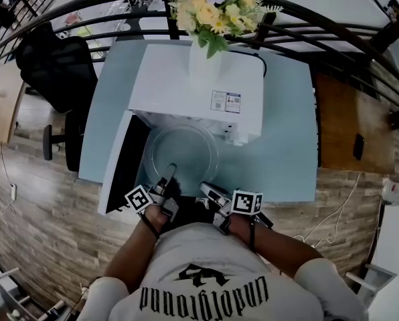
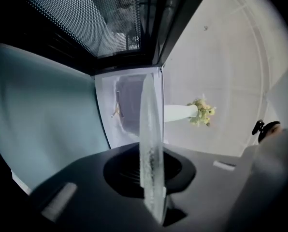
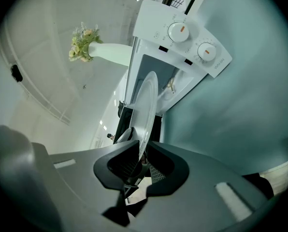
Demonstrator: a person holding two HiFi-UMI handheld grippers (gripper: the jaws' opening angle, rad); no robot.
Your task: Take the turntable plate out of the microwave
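Turntable plate (image 1: 183, 154), one, in left claw (image 2: 151, 174) and right claw (image 3: 138, 161)

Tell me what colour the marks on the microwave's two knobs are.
Orange, on white knobs; best in the right gripper view.

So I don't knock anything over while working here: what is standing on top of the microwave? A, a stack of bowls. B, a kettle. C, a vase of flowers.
C: the head view shows a white vase of flowers standing on the flat top of the microwave.
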